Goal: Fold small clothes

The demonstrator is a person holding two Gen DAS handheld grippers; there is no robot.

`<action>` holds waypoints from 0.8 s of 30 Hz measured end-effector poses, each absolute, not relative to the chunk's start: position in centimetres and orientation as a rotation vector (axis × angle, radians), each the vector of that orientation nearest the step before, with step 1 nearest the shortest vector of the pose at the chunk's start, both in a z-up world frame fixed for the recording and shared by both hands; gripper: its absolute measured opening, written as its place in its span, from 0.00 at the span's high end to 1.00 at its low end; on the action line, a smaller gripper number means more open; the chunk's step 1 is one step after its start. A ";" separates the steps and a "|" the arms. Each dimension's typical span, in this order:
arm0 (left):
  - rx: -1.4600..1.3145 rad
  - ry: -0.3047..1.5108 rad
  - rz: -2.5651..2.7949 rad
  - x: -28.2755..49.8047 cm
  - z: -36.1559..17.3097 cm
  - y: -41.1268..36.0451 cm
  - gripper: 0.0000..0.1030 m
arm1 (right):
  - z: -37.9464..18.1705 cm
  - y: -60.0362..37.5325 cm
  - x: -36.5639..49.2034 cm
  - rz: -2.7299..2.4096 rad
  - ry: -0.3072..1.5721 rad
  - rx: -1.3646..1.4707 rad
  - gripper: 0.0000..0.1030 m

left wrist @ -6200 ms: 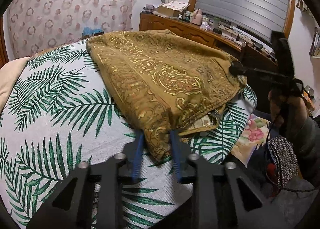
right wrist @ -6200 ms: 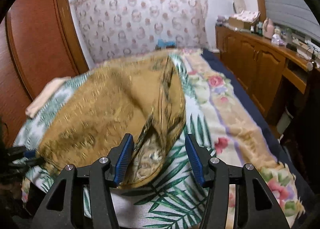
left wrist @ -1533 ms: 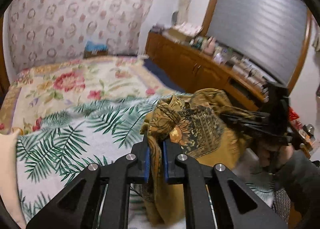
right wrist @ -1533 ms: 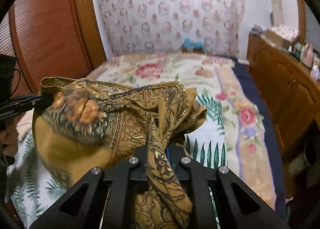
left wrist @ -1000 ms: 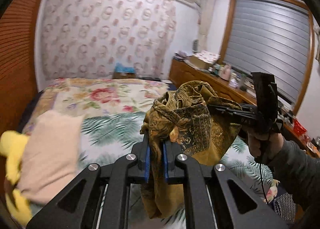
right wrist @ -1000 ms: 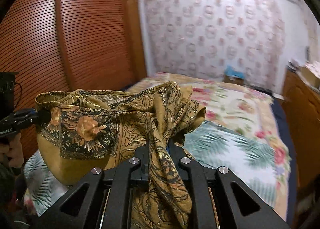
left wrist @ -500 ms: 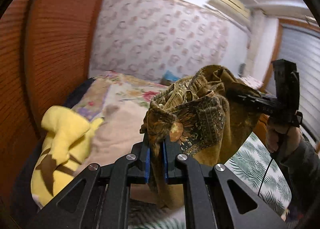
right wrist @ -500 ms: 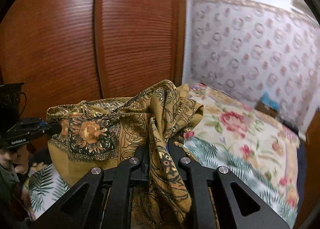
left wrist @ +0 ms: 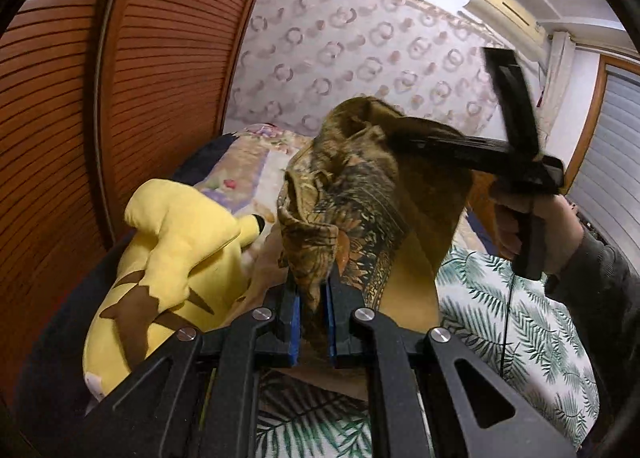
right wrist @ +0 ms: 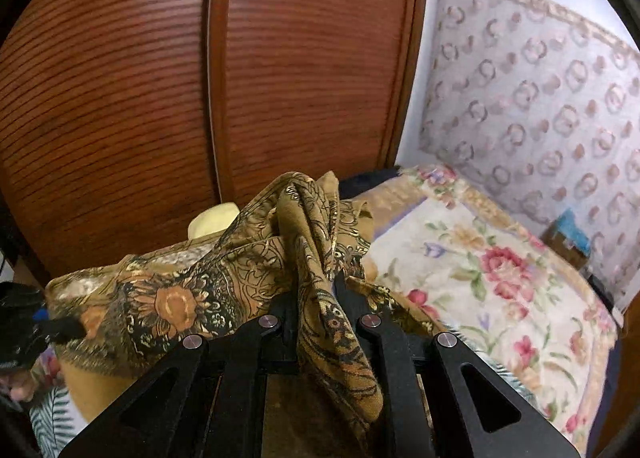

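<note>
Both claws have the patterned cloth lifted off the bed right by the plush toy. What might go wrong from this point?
1. Each claw, left and right, pinches a bunched wad of the patterned cloth, so the fold may land creased.
2. The yellow plush toy lies close beside the hanging cloth; a low swing might snag it.

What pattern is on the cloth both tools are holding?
Mustard-gold cloth with dark paisley scrollwork and an orange sunflower border; clearest in the right wrist view.

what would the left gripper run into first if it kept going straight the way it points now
Beyond the brown patterned cloth clamped in the left gripper, probably the pillow under the yellow plush toy at the head of the bed; depth is unclear.
</note>
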State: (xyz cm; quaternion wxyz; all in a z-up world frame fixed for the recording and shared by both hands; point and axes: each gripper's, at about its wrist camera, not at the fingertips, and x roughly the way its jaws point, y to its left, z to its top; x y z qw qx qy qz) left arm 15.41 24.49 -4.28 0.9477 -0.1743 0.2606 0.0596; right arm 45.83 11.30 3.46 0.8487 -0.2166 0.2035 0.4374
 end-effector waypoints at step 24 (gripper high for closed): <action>-0.148 0.649 0.166 18.5 -5.0 21.1 0.26 | 0.7 7.7 48.0 0.964 0.567 -0.386 0.47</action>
